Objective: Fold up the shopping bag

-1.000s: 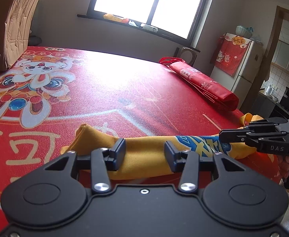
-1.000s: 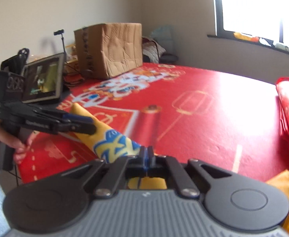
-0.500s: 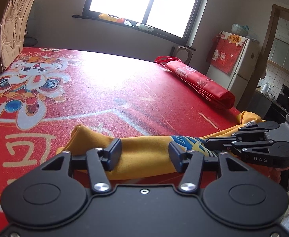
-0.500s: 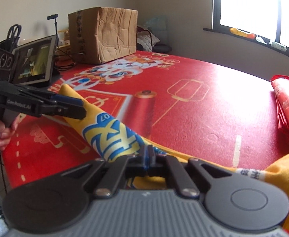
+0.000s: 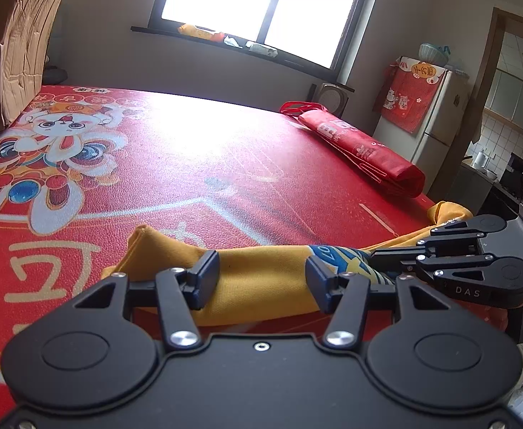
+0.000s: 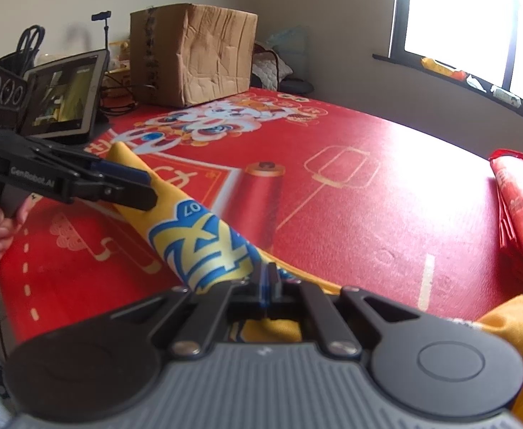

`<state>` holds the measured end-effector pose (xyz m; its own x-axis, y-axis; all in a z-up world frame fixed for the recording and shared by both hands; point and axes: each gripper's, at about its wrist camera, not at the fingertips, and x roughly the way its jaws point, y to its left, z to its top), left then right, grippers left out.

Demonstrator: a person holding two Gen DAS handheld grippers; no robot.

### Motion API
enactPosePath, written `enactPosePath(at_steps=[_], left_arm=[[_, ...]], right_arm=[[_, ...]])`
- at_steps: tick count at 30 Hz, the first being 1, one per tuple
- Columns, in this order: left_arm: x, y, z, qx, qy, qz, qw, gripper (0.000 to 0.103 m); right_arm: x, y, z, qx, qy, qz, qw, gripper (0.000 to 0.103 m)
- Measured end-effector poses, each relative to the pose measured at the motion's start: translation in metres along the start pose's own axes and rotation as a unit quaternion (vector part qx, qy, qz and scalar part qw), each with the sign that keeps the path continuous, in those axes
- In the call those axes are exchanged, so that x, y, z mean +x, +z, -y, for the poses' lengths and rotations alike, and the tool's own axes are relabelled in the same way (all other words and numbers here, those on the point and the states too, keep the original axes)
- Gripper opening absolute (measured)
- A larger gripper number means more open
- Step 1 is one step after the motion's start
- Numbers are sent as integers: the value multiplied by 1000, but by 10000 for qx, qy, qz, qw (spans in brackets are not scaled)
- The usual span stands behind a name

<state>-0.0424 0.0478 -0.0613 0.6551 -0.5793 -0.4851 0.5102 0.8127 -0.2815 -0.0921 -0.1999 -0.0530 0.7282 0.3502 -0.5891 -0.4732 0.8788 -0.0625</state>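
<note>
The right tool [image 6: 269, 282] is clamped on the folded yellow fabric shopping bag with blue lettering [image 5: 261, 271]. The left tool [image 5: 261, 280] stands wide apart around the bag, which lies on the red printed bench [image 5: 190, 164].

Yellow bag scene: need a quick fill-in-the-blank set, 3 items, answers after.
1. The right gripper is ____ on the yellow bag.
2. The left gripper has its jaws ____, one on each side of the bag.
3. The folded bag lying farther off on the table is ____ in colour.

Answers: shut; open; red
</note>
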Motion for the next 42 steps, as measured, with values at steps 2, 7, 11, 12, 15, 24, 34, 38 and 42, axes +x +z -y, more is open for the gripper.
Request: enactPosePath(at_steps=[2, 7, 11, 12, 15, 24, 34, 38, 42], left_arm=[[0, 0, -1, -26, -15, 4, 10000, 55], [0, 0, -2, -78, -45, 7, 10000, 55], [0, -1, -9, -281, -174, 34, 9994, 55], [0, -1, -13, -382, -244, 46, 9990, 55], [-1, -1, -21, -612, -398, 71, 9973, 55], [0, 0, -26, -724, -456, 85, 9963, 55], [0, 1, -35, -702, -444, 85, 9965, 55], [1, 1, -36, -674, -429, 79, 9968, 55], [2, 1, -34, -632, -406, 74, 9972, 55]], right_arm=[[0, 1, -1, -48, -19, -22, 10000, 0], [1, 3, -4, -163, -79, -84, 9998, 0], [2, 6, -7, -323, -128, -162, 9993, 0], [2, 7, -7, -379, -125, -200, 9990, 0], [2, 14, -11, -770, -106, -355, 9963, 1], [-12, 44, -46, -2773, 156, -580, 9589, 34], [17, 38, -92, -4102, 436, -877, 9067, 36], [28, 42, -92, -4095, 465, -852, 9072, 42], [35, 51, -84, -3785, 601, -1010, 9181, 43]])
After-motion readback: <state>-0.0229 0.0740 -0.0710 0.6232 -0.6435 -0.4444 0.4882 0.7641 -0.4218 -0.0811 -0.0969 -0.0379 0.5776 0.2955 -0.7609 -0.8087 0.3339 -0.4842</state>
